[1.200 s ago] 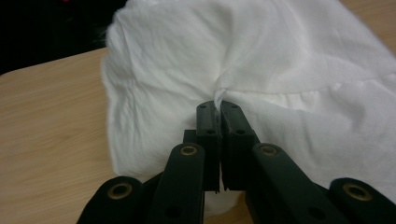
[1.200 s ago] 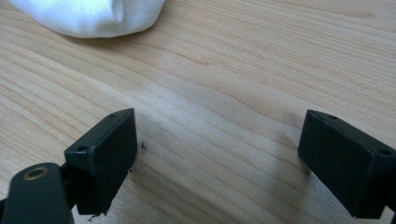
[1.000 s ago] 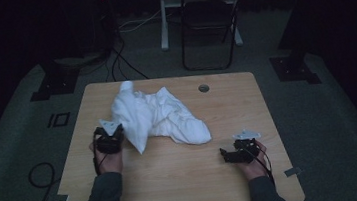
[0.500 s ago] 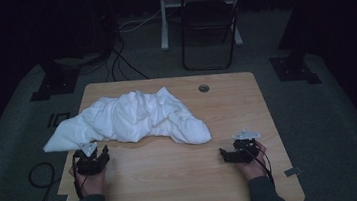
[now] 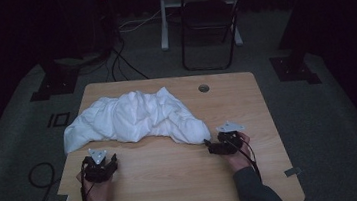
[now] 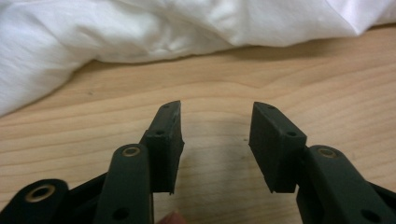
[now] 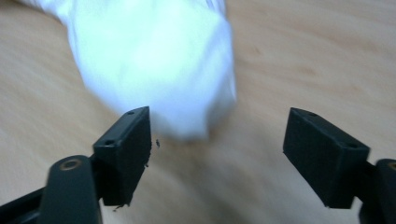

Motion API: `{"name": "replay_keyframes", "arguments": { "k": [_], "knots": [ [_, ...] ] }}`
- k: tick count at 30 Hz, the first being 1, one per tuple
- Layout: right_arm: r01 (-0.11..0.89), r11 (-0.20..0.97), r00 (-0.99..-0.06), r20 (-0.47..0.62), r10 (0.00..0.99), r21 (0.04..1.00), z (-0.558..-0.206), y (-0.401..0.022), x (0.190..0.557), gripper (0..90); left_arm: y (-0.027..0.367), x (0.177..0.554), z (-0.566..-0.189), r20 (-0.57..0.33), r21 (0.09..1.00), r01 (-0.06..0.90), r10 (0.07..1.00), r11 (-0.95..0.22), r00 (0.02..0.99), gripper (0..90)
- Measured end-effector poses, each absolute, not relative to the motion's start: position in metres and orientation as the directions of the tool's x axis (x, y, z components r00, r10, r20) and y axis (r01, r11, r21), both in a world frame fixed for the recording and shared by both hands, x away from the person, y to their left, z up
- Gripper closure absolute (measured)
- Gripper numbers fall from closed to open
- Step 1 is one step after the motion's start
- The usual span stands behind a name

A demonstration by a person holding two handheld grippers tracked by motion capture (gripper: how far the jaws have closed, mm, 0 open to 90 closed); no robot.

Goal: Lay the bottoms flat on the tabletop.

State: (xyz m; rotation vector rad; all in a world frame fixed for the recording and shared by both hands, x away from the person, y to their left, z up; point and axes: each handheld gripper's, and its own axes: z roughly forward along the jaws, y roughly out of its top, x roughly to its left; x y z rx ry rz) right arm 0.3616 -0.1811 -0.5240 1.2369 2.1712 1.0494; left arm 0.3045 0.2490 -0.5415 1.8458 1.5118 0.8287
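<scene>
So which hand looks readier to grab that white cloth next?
Probably the right. The right gripper is open with its jaws at the end of the cloth. The left gripper, also open, has bare table between it and the cloth.

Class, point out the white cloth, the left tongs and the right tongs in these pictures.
cloth [image 5: 133, 118], high view, middle of the crumpled heap
left tongs [image 6: 215, 140], left gripper view, gap between the open tips
right tongs [image 7: 217, 151], right gripper view, gap between the open tips
</scene>
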Motion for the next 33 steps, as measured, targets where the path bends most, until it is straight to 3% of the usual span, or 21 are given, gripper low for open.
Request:
{"name": "replay_keyframes", "arguments": {
  "k": [5, 9, 11, 14, 15, 16, 18, 22, 33],
  "knots": [
    [0.528, 0.308, -0.519, 0.015, 0.854, 0.791, -0.520, -0.158, 0.384, 14.3, 0.247, 0.304, -0.542, 0.100, 0.778, 0.601, 0.981, -0.182, 0.168, 52.7],
    [0.539, 0.321, -0.528, 0.015, 0.849, 0.779, -0.525, -0.142, 0.402, 15.2, 0.245, 0.304, -0.543, 0.099, 0.772, 0.607, 0.980, -0.186, 0.174, 52.2],
    [0.564, 0.330, -0.528, 0.023, 0.849, 0.757, -0.530, -0.136, 0.411, 20.5, 0.244, 0.304, -0.543, 0.101, 0.769, 0.610, 0.978, -0.192, 0.181, 52.0],
    [0.604, 0.332, -0.538, 0.063, 0.841, 0.725, -0.538, -0.134, 0.419, 36.9, 0.243, 0.304, -0.544, 0.102, 0.769, 0.609, 0.978, -0.195, 0.184, 51.9],
    [0.604, 0.332, -0.538, 0.063, 0.841, 0.725, -0.538, -0.134, 0.419, 36.9, 0.243, 0.304, -0.544, 0.102, 0.769, 0.609, 0.978, -0.195, 0.184, 51.9],
    [0.630, 0.300, -0.536, 0.120, 0.836, 0.716, -0.538, -0.138, 0.420, 53.1, 0.243, 0.304, -0.544, 0.101, 0.768, 0.610, 0.978, -0.194, 0.184, 51.9],
    [0.627, 0.305, -0.538, 0.115, 0.835, 0.717, -0.535, -0.141, 0.418, 69.2, 0.243, 0.303, -0.544, 0.103, 0.767, 0.611, 0.977, -0.196, 0.185, 51.9],
    [0.627, 0.305, -0.519, 0.093, 0.849, 0.717, -0.534, -0.154, 0.414, 76.8, 0.244, 0.302, -0.544, 0.101, 0.769, 0.609, 0.977, -0.195, 0.186, 51.9],
    [0.651, 0.228, -0.424, 0.098, 0.901, 0.724, -0.536, -0.219, 0.399, 76.2, 0.242, 0.301, -0.544, 0.109, 0.767, 0.608, 0.975, -0.205, 0.192, 51.9]
  ]
}}
